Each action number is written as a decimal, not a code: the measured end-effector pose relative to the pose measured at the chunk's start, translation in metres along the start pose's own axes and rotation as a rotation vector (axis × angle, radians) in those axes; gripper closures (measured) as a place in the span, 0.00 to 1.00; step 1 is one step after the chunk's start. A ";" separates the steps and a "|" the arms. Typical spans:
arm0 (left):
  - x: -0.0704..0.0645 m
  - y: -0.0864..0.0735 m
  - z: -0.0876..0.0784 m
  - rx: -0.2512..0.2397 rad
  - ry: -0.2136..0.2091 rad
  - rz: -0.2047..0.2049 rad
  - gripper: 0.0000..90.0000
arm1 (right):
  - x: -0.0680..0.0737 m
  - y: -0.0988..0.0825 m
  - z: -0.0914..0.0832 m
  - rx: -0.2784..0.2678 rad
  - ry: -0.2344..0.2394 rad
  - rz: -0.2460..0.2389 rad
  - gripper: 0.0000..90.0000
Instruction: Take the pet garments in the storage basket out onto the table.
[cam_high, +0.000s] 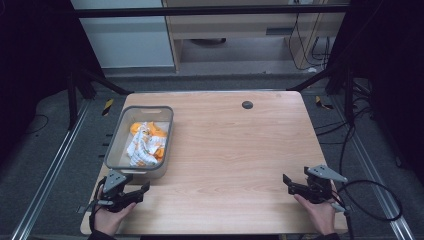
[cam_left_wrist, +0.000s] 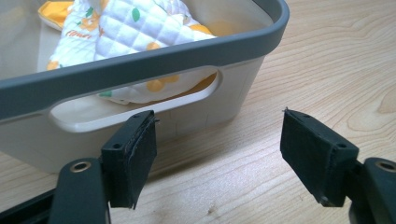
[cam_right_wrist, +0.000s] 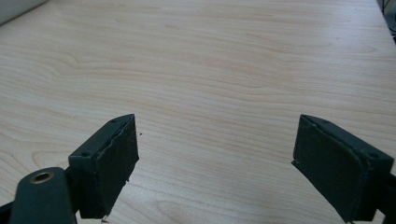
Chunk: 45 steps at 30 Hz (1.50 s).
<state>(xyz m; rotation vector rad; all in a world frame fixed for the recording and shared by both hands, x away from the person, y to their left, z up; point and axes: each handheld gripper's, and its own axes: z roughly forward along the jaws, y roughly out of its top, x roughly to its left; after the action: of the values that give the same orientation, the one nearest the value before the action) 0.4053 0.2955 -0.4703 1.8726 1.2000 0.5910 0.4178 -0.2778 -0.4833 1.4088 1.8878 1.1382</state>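
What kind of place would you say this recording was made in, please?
Probably a lab or workshop recording station: a wooden table stands inside a dark metal frame, loose cables run over the grey floor, and each hand holds tongs, left and right.

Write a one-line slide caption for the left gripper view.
Open left gripper facing the handle end of a grey-rimmed bin holding an orange-and-white quilted cloth on a wooden table.

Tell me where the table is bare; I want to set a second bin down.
The wide stretch right of the grey bin, running to the right edge and back to the small dark disc, is bare wood. The near strip between the left hand-held gripper and right hand-held gripper is also free. Crowded: the left side, where the bin holds an orange-and-white quilted cloth.
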 end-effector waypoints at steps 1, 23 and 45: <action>0.000 0.001 -0.001 0.000 0.004 -0.006 0.30 | 0.002 0.000 0.001 0.005 0.005 -0.002 0.16; -0.001 0.025 -0.024 -0.103 0.030 -0.025 0.29 | 0.010 -0.001 0.004 0.047 0.026 -0.035 0.18; 0.010 0.055 -0.030 -0.116 0.027 -0.022 0.28 | 0.011 -0.002 0.005 0.051 0.027 -0.029 0.18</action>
<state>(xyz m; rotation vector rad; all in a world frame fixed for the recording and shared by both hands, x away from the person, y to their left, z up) 0.4159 0.3039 -0.4086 1.7566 1.1773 0.6618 0.4174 -0.2661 -0.4865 1.3958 1.9627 1.1076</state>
